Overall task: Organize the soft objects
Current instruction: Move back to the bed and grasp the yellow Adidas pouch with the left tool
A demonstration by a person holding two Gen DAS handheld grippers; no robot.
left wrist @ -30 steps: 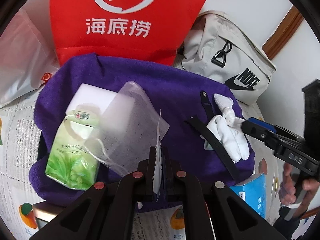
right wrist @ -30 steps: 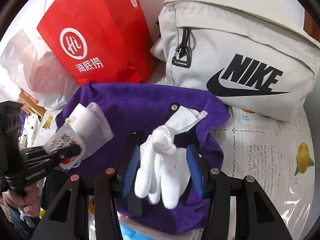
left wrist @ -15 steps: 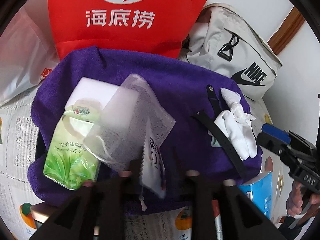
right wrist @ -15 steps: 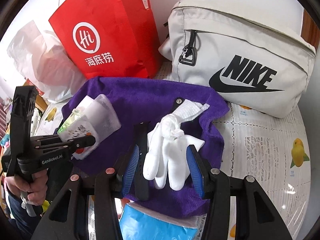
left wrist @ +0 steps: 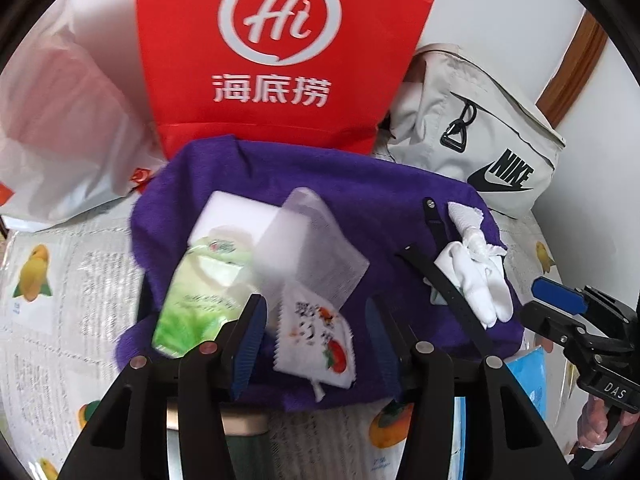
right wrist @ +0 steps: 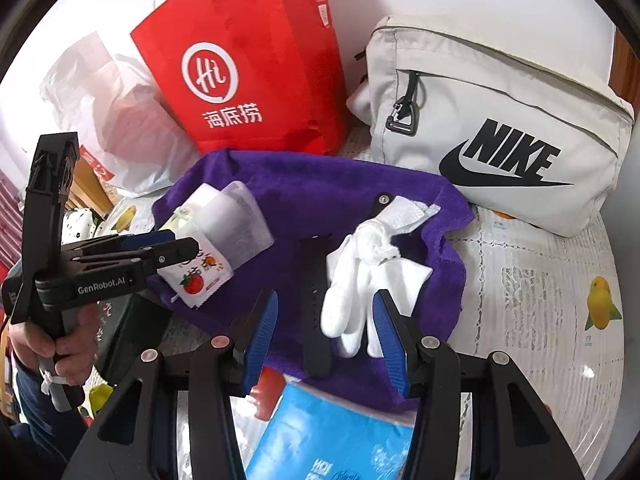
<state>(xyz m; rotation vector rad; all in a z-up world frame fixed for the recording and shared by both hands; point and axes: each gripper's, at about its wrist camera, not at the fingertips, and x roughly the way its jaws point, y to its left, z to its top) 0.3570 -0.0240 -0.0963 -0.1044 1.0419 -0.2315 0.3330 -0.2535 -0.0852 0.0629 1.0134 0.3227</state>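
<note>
A purple towel (left wrist: 360, 208) (right wrist: 320, 184) is spread over a box. On its left lie a green tissue pack (left wrist: 196, 300), a white block (left wrist: 236, 212) and a clear mesh pouch (left wrist: 312, 248). My left gripper (left wrist: 314, 308) (right wrist: 180, 242) hovers over a small white sachet (left wrist: 316, 344) (right wrist: 200, 276) with a tomato print. Its jaws are opening, and the sachet lies loose on the towel between them, untouched by the pads. A knotted white glove bundle (right wrist: 356, 276) (left wrist: 476, 280) rests at the right beside a black strap (right wrist: 316, 320). My right gripper (right wrist: 326, 312) (left wrist: 560, 300) is open just short of it.
A red paper bag (left wrist: 280, 52) (right wrist: 248, 68) and a beige Nike bag (right wrist: 500, 128) (left wrist: 488, 140) stand behind the towel, a white plastic bag (left wrist: 60, 128) at the left. A blue pack (right wrist: 328, 432) pokes out under the towel's near edge. A fruit-print tablecloth (right wrist: 540, 300) covers the table.
The left gripper's jaws parted and let go of the sachet, which dropped flat onto the towel. The left hand rose a little. The right gripper drew back from the glove bundle.
</note>
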